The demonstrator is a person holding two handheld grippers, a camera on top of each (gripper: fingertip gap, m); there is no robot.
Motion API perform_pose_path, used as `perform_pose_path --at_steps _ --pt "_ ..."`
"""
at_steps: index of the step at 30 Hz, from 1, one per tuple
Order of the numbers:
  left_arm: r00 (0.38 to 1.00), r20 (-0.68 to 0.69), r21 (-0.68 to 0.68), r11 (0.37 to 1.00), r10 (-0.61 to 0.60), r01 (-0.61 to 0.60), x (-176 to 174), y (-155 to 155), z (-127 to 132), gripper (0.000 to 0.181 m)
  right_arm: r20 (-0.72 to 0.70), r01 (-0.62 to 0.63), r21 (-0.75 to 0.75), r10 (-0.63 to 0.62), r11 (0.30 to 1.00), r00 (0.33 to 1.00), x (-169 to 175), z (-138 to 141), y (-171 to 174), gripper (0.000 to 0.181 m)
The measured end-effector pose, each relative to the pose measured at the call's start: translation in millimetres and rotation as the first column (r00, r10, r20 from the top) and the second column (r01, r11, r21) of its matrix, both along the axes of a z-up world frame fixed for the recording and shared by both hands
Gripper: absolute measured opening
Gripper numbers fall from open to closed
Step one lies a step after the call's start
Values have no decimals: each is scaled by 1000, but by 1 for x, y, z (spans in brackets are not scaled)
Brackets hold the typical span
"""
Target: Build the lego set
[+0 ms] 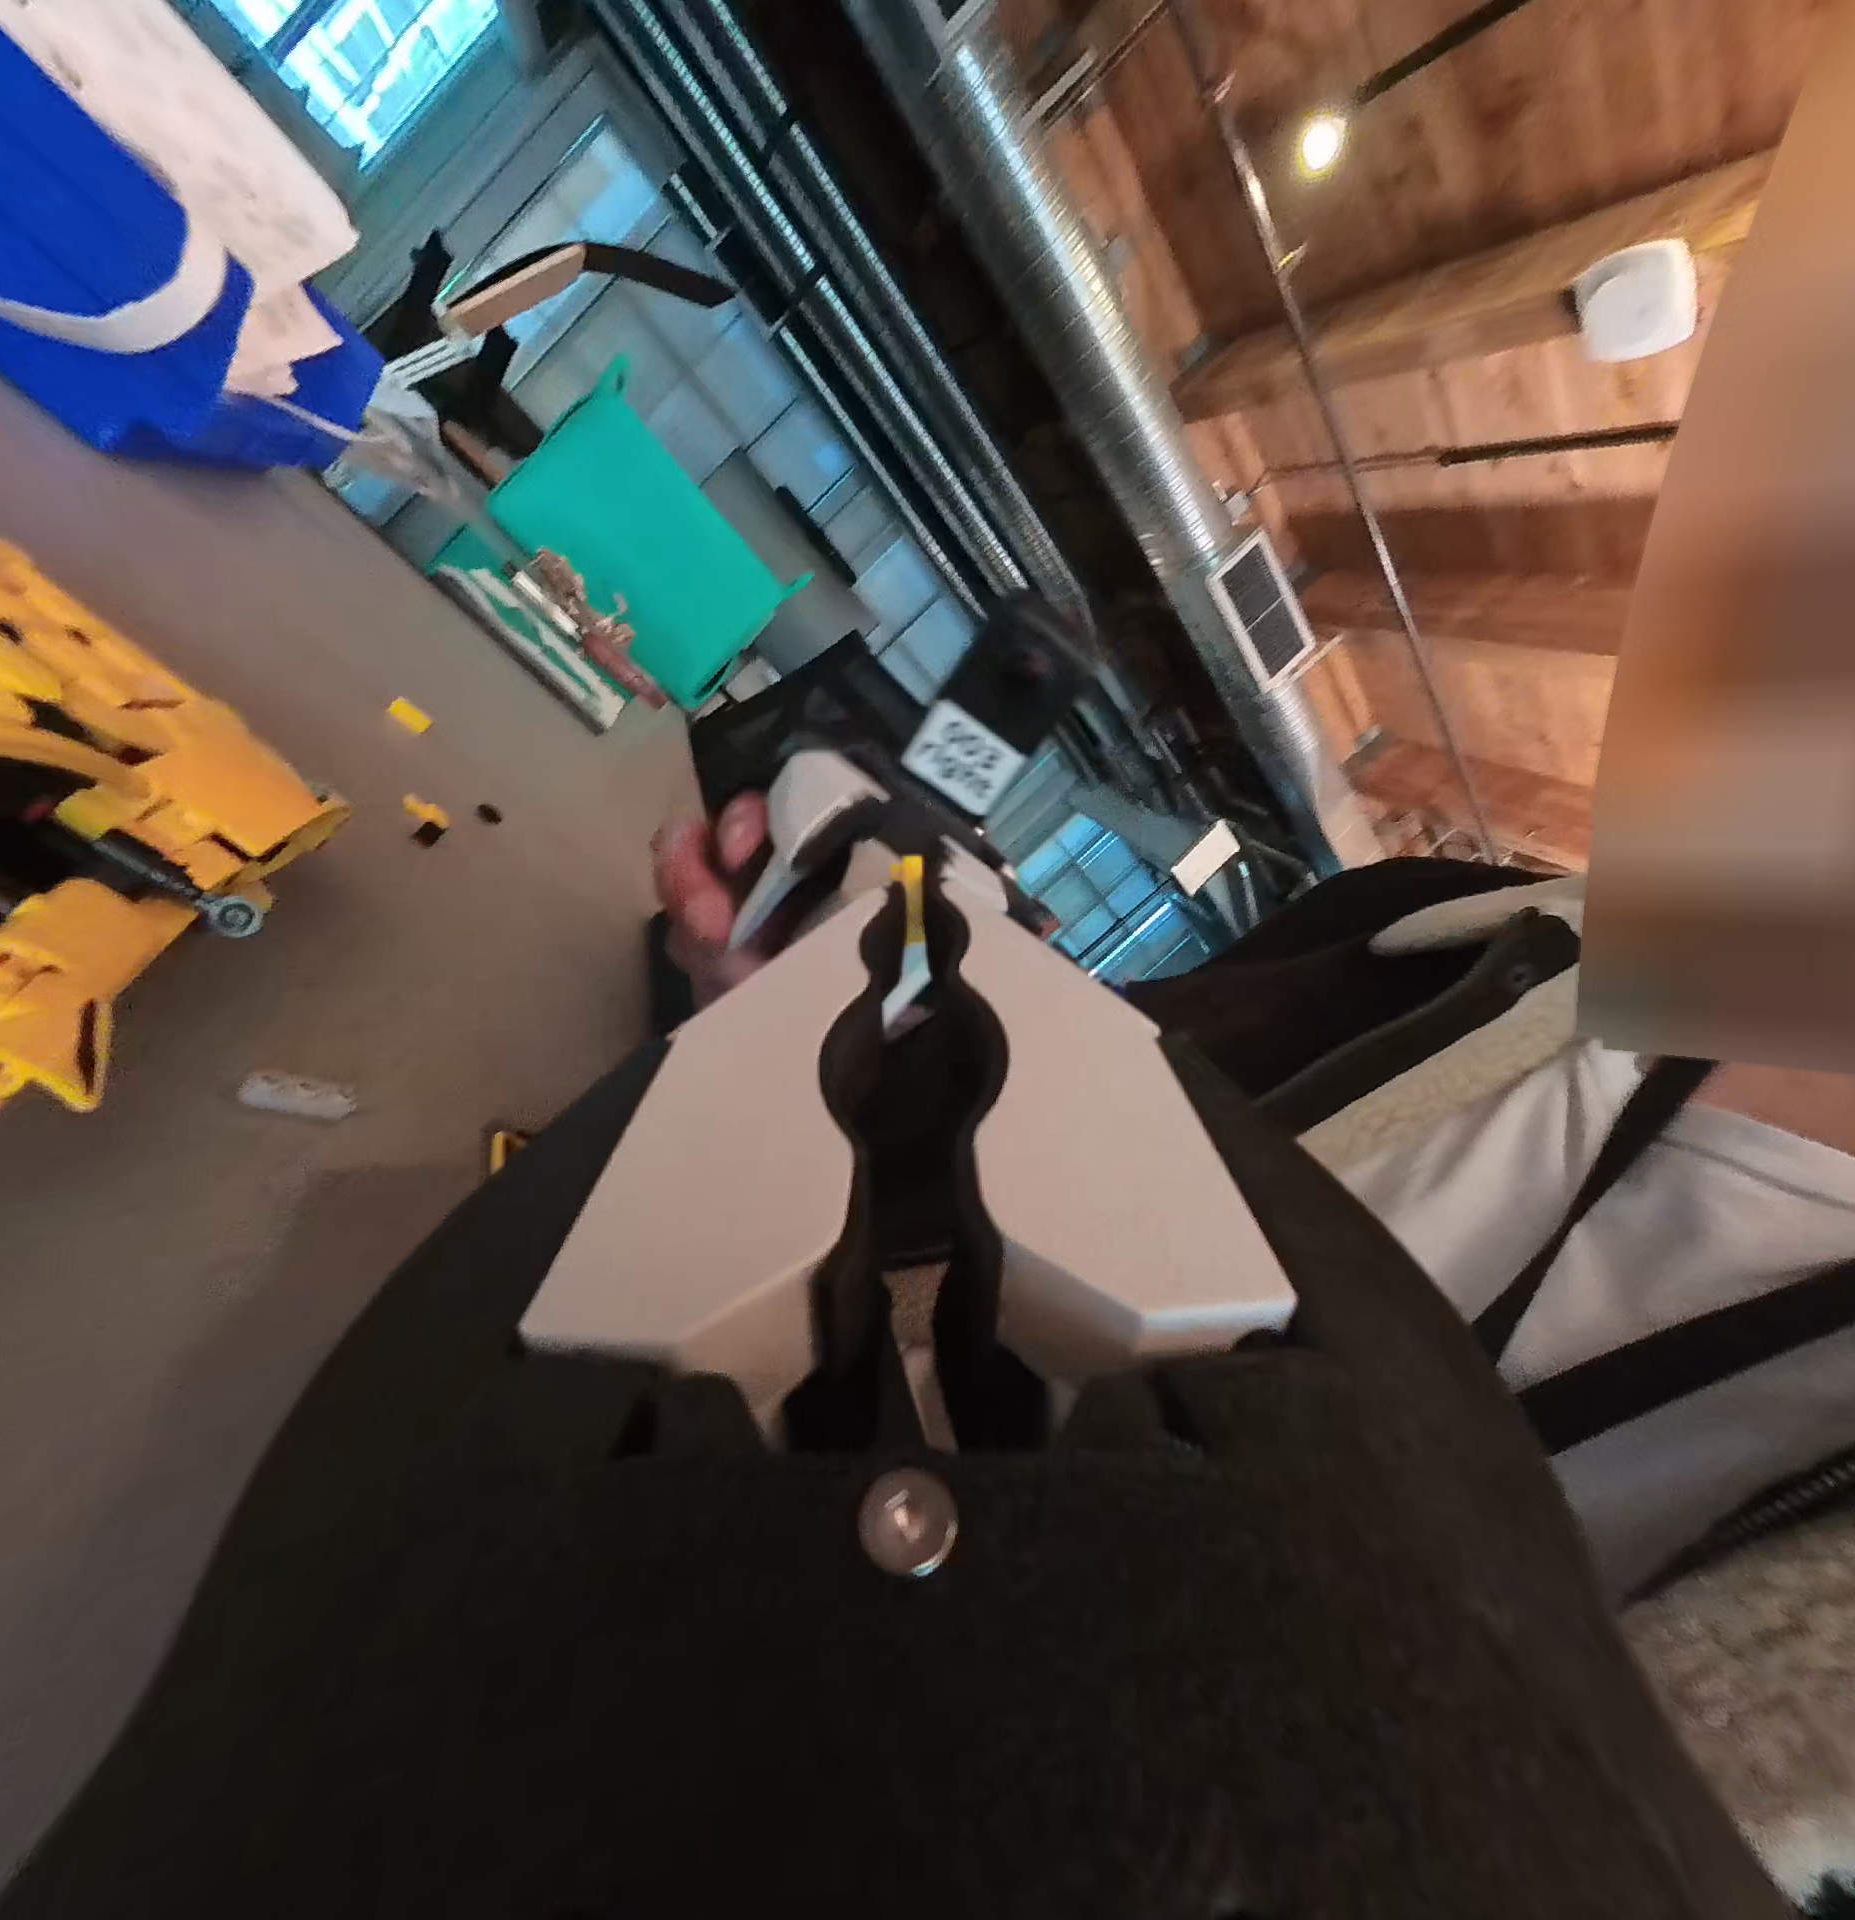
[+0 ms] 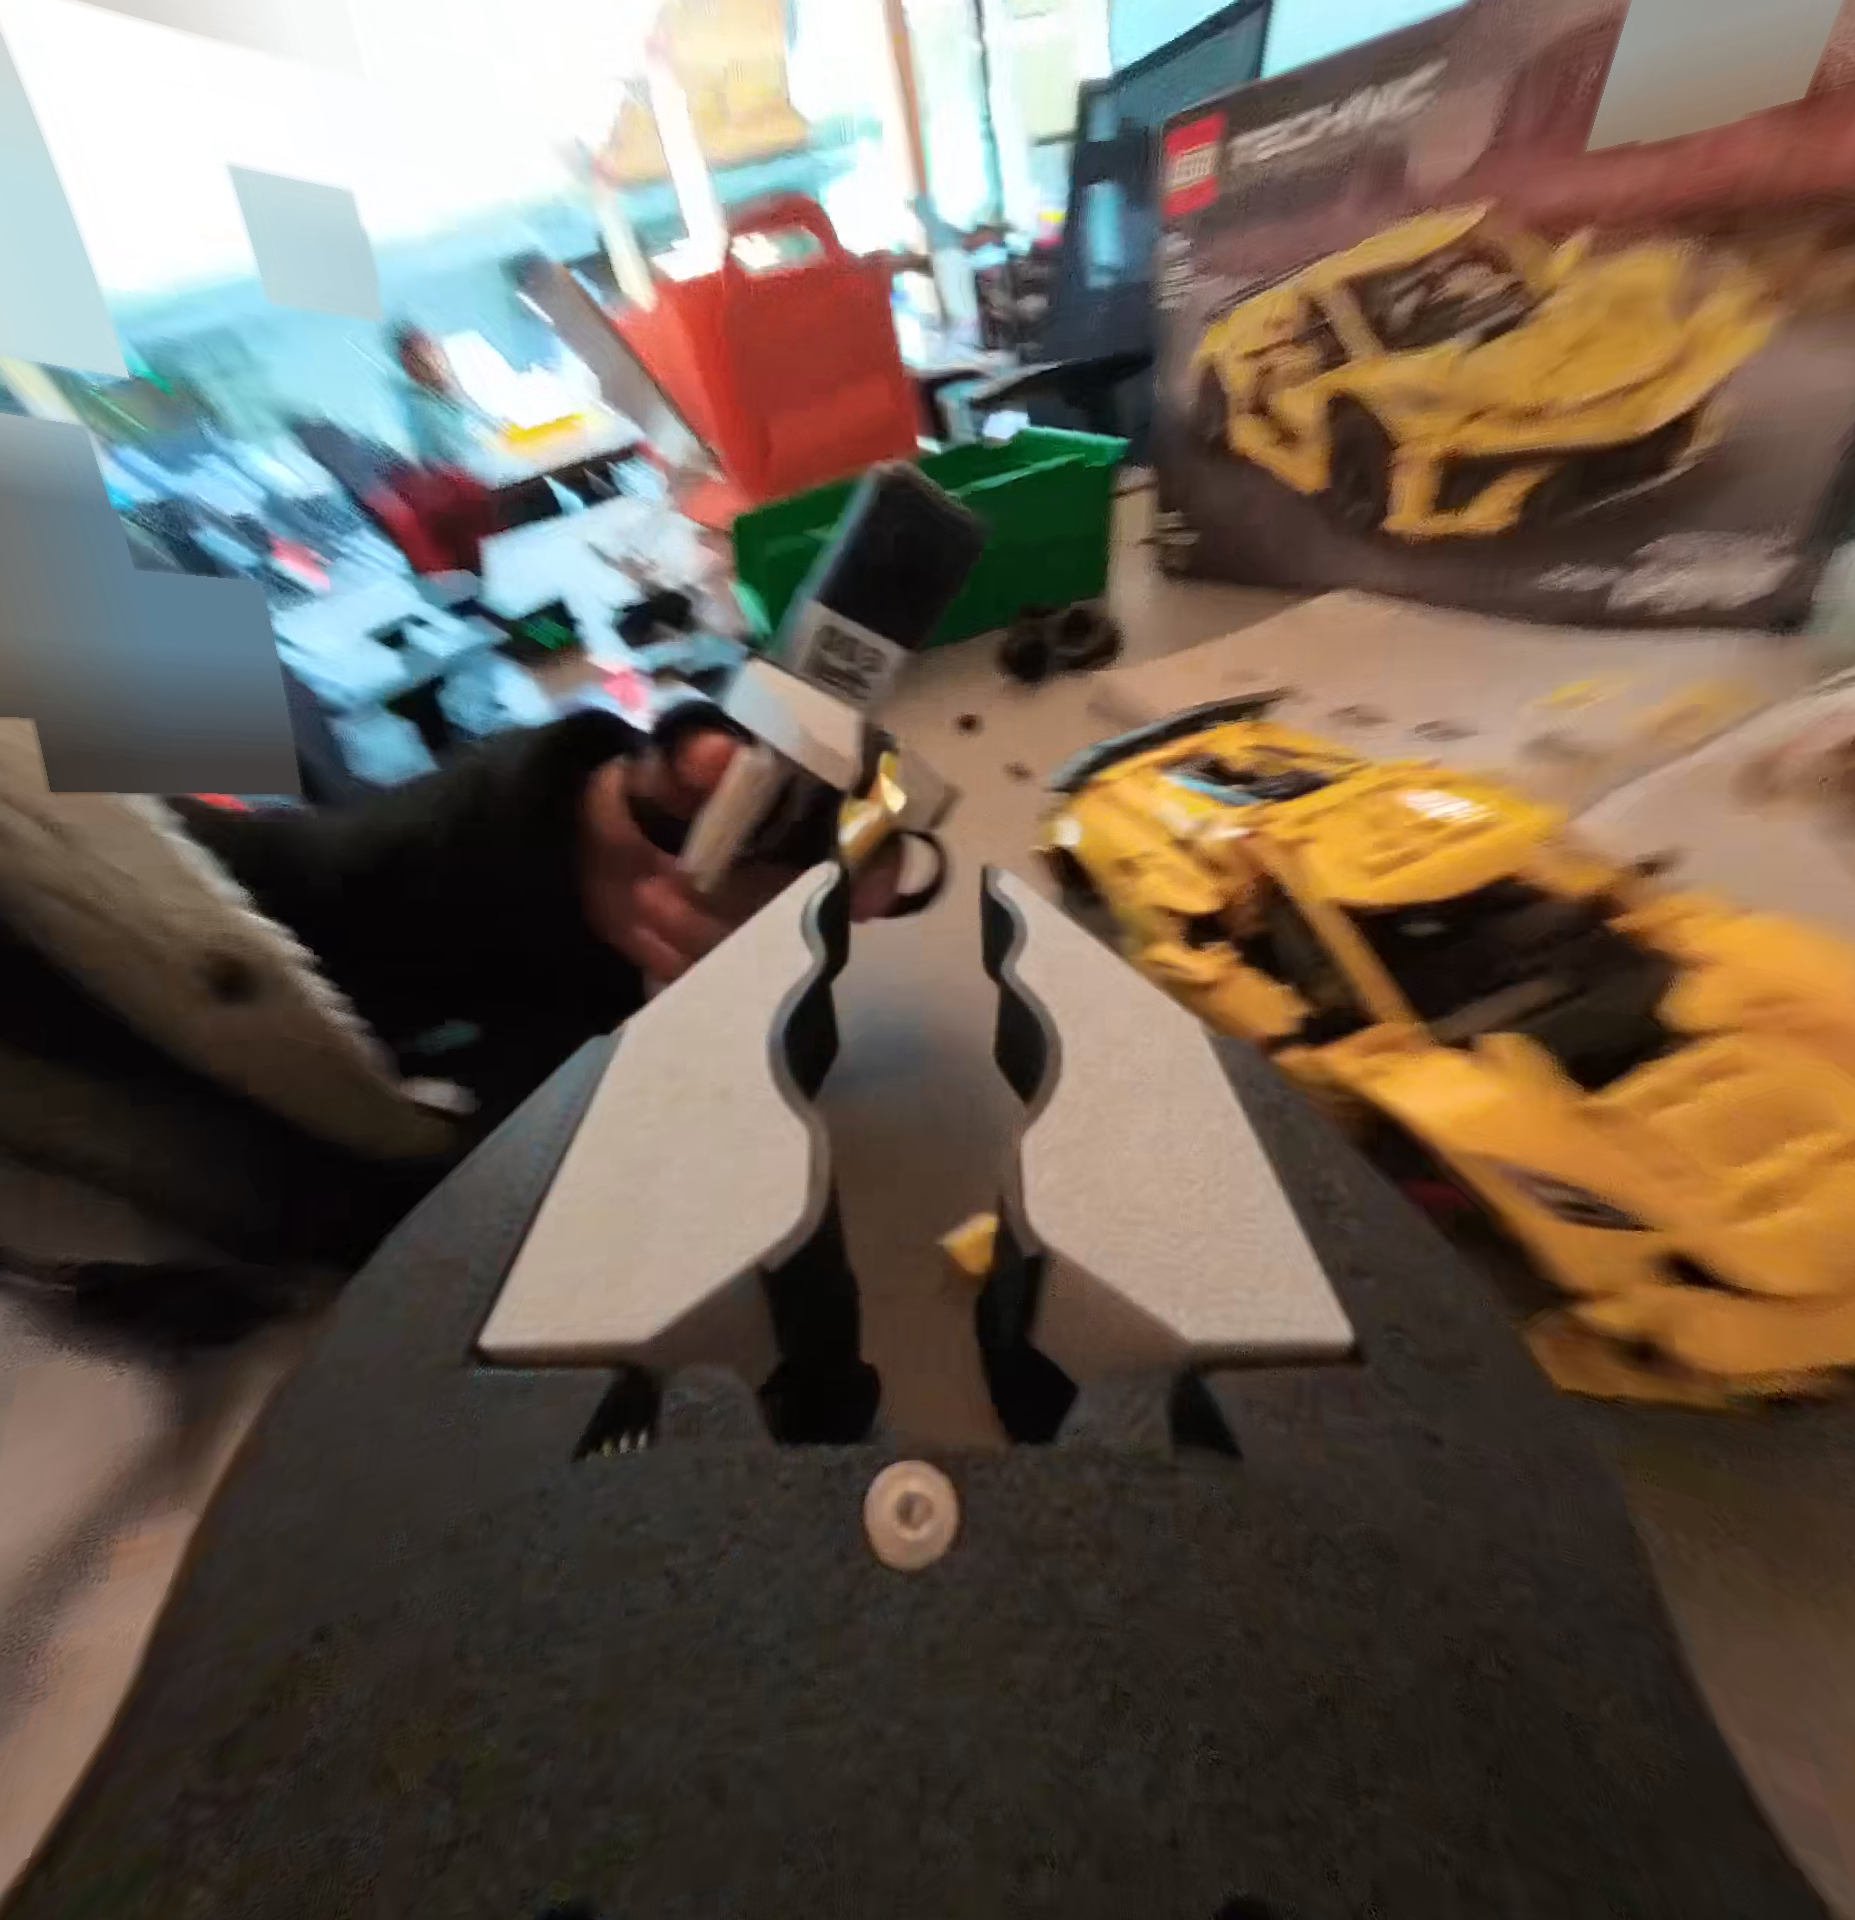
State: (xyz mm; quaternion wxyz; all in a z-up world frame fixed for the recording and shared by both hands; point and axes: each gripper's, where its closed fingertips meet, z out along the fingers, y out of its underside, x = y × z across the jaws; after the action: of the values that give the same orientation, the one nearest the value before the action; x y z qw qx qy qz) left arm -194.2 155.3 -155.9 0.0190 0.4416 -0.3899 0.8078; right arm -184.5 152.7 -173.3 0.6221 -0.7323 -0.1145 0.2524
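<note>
My left gripper point(image 1: 918, 899) is shut on a small thin yellow lego piece point(image 1: 911, 920) and holds it up in the air, tilted. The same gripper point(image 2: 798, 758), in a person's hand, shows in the right wrist view with the yellow piece point(image 2: 873, 812) at its tips. My right gripper point(image 2: 912, 883) is open and empty, its tips just short of that piece; it also shows in the left wrist view point(image 1: 809, 842). The partly built yellow lego car point(image 2: 1422, 997) sits on the table to the right; it also shows at the left of the left wrist view point(image 1: 123, 831).
The lego box point(image 2: 1474, 364) stands behind the car, with a paper sheet point(image 2: 1422, 665) in front of it. A green bin point(image 2: 985, 520), a red bag point(image 2: 777, 343) and black wheels point(image 2: 1058, 639) lie beyond. Loose small pieces point(image 1: 409, 717) point(image 2: 970, 1242) are on the table. A teal tray point(image 1: 632, 530) and blue bin point(image 1: 102, 260) stand farther off. My left and right fingertips are right by each other.
</note>
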Motion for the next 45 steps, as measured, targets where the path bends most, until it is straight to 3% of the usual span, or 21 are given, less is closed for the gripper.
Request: perform_pose_path --at_steps 2,4,11,17,22,27,45 --pt "1000 25 -3 1000 -13 13 -2 -3 4 3 -251 -85 -15 79 996 965 -8 7 0 16" --pt "1000 24 12 1000 -19 19 -2 -6 3 3 -386 -155 25 152 988 910 -13 16 -2 10" --pt "999 34 7 999 -33 32 -3 -8 4 3 -445 -194 27 185 981 876 -14 15 -3 2" --pt "998 51 30 999 -30 28 -5 -10 5 3 -586 -300 10 249 954 772 -16 16 -5 2" --pt "998 44 17 999 -37 36 -5 -10 5 2 -574 -314 29 273 949 772 -19 18 -7 14" --pt "998 48 16 999 -47 47 -6 -12 6 3 -577 -313 22 268 950 772 -18 16 -6 3" --pt "998 36 7 999 -45 44 -5 -10 4 3 -558 -315 7 266 949 786 -20 12 -4 5"
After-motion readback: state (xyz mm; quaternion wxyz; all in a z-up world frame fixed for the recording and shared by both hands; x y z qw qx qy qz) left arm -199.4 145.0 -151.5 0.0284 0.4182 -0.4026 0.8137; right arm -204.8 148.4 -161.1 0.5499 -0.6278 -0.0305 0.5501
